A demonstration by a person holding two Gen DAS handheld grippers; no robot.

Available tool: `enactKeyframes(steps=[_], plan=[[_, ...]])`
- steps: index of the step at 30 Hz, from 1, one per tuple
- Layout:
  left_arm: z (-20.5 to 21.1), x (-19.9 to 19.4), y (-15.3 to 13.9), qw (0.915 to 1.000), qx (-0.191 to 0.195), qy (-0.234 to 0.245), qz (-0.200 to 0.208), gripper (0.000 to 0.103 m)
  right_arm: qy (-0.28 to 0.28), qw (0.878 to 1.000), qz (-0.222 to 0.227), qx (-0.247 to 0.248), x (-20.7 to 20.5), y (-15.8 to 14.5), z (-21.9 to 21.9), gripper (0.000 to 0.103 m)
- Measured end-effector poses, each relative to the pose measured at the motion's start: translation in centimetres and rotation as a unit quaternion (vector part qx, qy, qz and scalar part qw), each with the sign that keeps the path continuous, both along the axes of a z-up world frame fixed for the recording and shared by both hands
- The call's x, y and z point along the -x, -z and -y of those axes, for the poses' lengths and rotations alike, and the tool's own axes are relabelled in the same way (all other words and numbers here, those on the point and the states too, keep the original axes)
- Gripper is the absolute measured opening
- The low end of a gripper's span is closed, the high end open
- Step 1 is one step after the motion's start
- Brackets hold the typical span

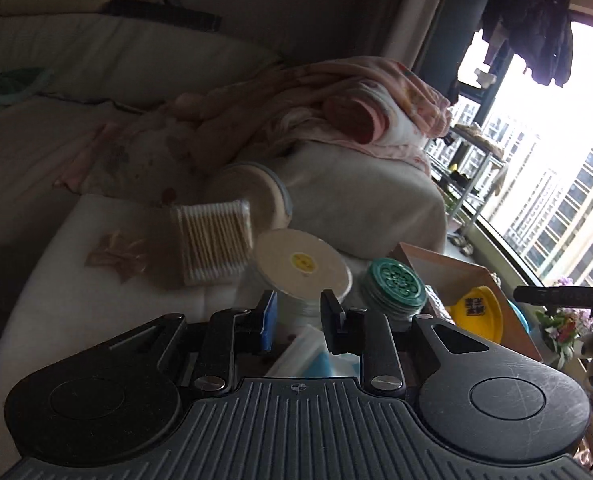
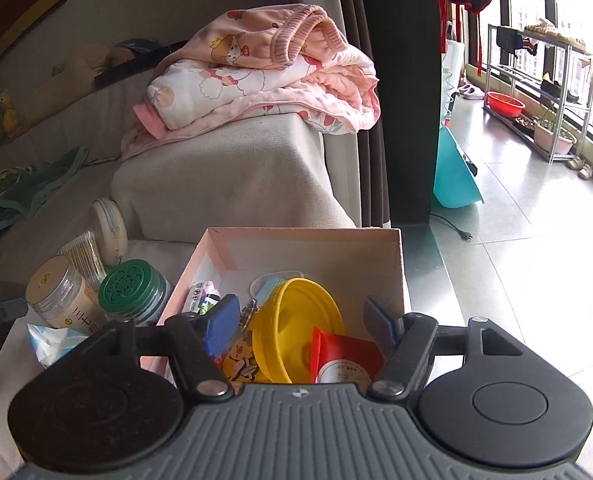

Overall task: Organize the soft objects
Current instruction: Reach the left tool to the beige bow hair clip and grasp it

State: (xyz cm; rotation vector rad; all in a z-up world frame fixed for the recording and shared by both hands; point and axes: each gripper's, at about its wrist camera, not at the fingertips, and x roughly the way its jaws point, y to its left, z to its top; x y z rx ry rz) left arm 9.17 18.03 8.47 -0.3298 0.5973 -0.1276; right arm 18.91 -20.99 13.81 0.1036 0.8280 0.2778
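I am holding my right gripper wide apart over the open pink cardboard box, its blue pads gripping nothing, with the round yellow plastic lid and the red paper packet lying in the box directly beneath the gap. My left gripper is standing partly open and empty too, and it is hovering just short of the clear plastic jar with the white lid and the glass jar with the green patterned lid. The soft things I am meant to sort, as I judge it, are the folded pink printed quilt and clothes, and they are sitting piled on the grey covered sofa arm, straight ahead of both grippers and higher, past the far wall of the box. The bundle's long axis is running across the right gripper's view, left to right. My right gripper is facing it squarely with only the box between, so I am judging that hand the better placed; the left would be reaching over the jars and the flat pack of wooden cotton swabs.
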Motion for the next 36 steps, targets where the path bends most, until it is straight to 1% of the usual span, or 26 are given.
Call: enactKeyframes(steps=[3,5,7,9,12,14,16,17,18,19,21,23,26,27,30,32,33,34,35,36], plan=[[-4.0,1.5,0.8,0.9989,-0.007,-0.045,-0.005,0.026,-0.027,1.000,0.005,0.009,0.5,-0.9,-3.1,0.070],[-5.9,2.3,1.4,0.9980,-0.009,-0.062,-0.001,0.026,-0.049,0.999,0.011,0.017,0.8,-1.6,-5.5,0.070],[-7.4,3.0,1.9,0.9965,-0.023,-0.080,0.008,0.026,-0.075,0.997,0.016,0.025,1.1,-2.1,-8.3,0.070],[-8.1,3.2,2.6,0.9950,-0.046,-0.089,0.002,0.026,-0.097,0.995,0.015,0.031,1.4,-2.4,-10.7,0.070],[-8.7,2.7,3.8,0.9949,-0.064,-0.077,-0.007,0.026,-0.128,0.991,0.011,0.034,1.8,-2.4,-13.8,0.071],[-8.9,2.0,4.4,0.9960,-0.052,-0.068,-0.025,0.026,-0.147,0.988,0.008,0.037,2.3,-1.9,-15.8,0.071],[-9.3,0.5,5.0,0.9963,-0.016,-0.064,-0.055,0.026,-0.164,0.985,0.008,0.047,3.0,-1.3,-17.3,0.071],[-9.6,0.0,5.2,0.9960,0.006,-0.064,-0.062,0.026,-0.172,0.984,0.009,0.053,3.4,-0.9,-18.0,0.071],[-9.9,-0.4,5.4,0.9959,0.025,-0.062,-0.061,0.026,-0.180,0.982,0.010,0.058,3.8,-0.6,-18.5,0.071],[-9.9,-0.8,5.3,0.9962,0.032,-0.060,-0.054,0.026,-0.188,0.980,0.011,0.062,4.2,-0.2,-19.0,0.071],[-9.8,-1.6,5.0,0.9978,0.020,-0.056,-0.028,0.026,-0.204,0.976,0.010,0.070,5.0,0.7,-19.6,0.071],[-9.9,-2.9,4.5,0.9971,0.013,-0.070,-0.026,0.026,-0.217,0.973,0.011,0.082,5.9,1.5,-20.0,0.071],[-11.0,-6.5,3.9,0.9919,0.050,-0.100,-0.060,0.026,-0.225,0.970,0.015,0.092,7.1,2.5,-20.2,0.071],[-11.5,-8.0,3.8,0.9891,0.057,-0.109,-0.080,0.026,-0.226,0.970,0.015,0.090,7.6,2.9,-20.2,0.071],[-11.9,-12.3,4.4,0.9782,0.041,-0.126,-0.160,0.026,-0.228,0.971,0.015,0.074,8.7,4.0,-19.9,0.071],[-11.9,-14.0,5.1,0.9730,0.040,-0.124,-0.191,0.026,-0.227,0.971,0.023,0.068,9.6,4.6,-19.6,0.071],[-11.7,-14.5,5.4,0.9716,0.038,-0.124,-0.198,0.026,-0.228,0.971,0.026,0.067,10.0,4.9,-19.5,0.071],[-11.3,-14.8,5.5,0.9724,0.028,-0.124,-0.196,0.026,-0.229,0.971,0.029,0.067,10.3,5.2,-19.4,0.071],[-10.8,-15.0,5.4,0.9735,0.010,-0.121,-0.194,0.027,-0.230,0.970,0.029,0.067,10.5,5.5,-19.2,0.071],[-10.1,-15.3,5.5,0.9738,-0.017,-0.114,-0.196,0.027,-0.231,0.970,0.029,0.068,10.6,5.8,-19.1,0.071]])
